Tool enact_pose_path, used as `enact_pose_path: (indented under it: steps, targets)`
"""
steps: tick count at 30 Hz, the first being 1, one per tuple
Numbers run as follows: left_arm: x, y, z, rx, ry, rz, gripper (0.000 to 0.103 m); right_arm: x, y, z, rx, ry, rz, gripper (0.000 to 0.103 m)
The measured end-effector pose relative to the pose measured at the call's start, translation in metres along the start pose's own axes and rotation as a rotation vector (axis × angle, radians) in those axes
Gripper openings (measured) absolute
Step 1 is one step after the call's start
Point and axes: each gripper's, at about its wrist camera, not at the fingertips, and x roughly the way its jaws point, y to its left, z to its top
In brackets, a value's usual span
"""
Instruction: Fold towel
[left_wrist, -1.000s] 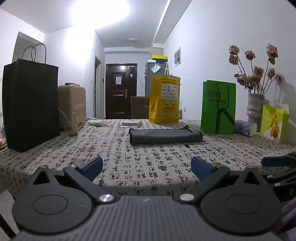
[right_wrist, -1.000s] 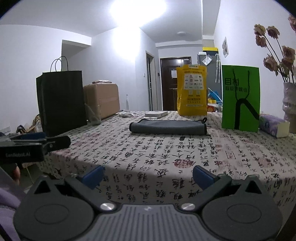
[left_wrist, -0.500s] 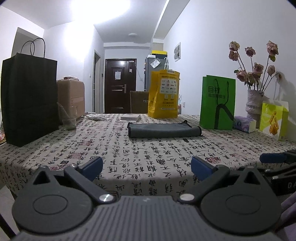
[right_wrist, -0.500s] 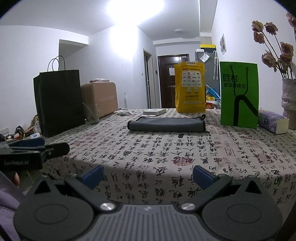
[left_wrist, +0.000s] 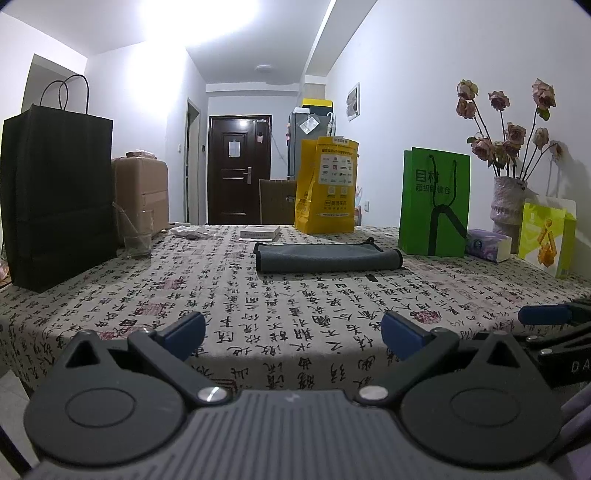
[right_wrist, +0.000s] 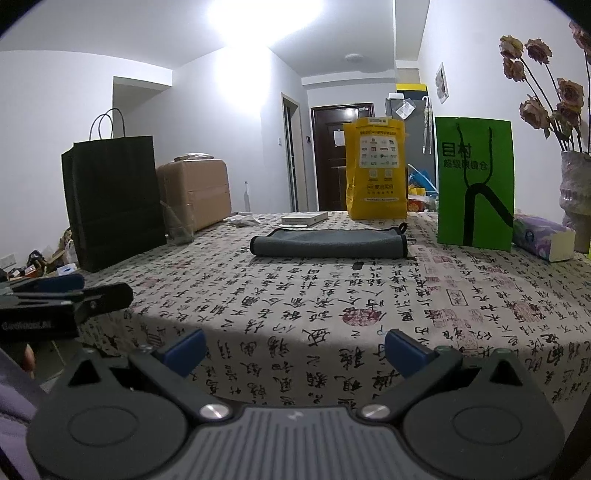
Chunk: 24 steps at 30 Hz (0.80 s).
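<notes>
Grey soft towel (left_wrist: 328, 257) folded flat on printed tablecloth (left_wrist: 258, 302); left tongs (left_wrist: 293, 334), right tongs (right_wrist: 294, 350) spread wide, empty

Right tongs (right_wrist: 293, 349) hang spread wide at the desk (right_wrist: 369, 302) edge, well short of the folded grey towel (right_wrist: 328, 242); left tongs (right_wrist: 79, 288) alongside.

Home apt, dining/living area w/ entry hall. Table w/ calligraphy-print tablecloth (left_wrist: 280, 295), vase of dried roses (left_wrist: 508, 199), shopping bags (right_wrist: 474, 181), suitcase (right_wrist: 195, 192); dark front door (left_wrist: 238, 168) & fridge (left_wrist: 301, 144) behind.
</notes>
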Motion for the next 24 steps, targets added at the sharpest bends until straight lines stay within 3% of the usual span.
enact_pose_path:
  steps: [24]
  targets:
    - [0.0012, 0.0002, 0.0004, 0.0, 0.003, 0.001, 0.103, 0.0044, -0.0026, -0.0011, 0.001, 0.015, 0.004, 0.103]
